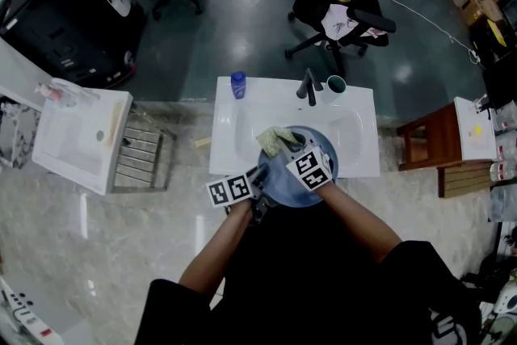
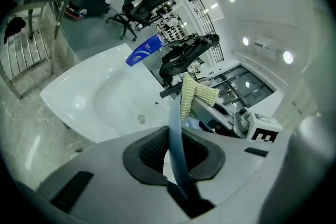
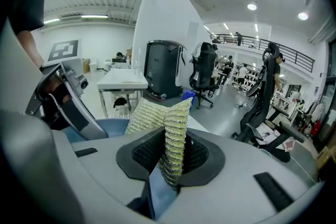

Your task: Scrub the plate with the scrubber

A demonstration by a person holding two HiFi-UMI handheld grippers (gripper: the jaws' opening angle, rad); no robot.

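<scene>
Blue plate point(image 2: 175, 128), left tongs point(image 2: 176, 155); ribbed yellow mesh scrubber point(image 3: 152, 115), right tongs point(image 3: 170, 157).

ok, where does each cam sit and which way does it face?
Head view: on the person's head, facing steeply down at the white rectangular sink; both forearms, left claw and right claw show.
Left gripper view: rides the left claw, faces along its jaws over the sink; they grip the round blue plate.
Right gripper view: rides the right claw, faces out into the room; jaws grip the yellow-green mesh scrubber.
Shared: plate and scrubber in all three.
</scene>
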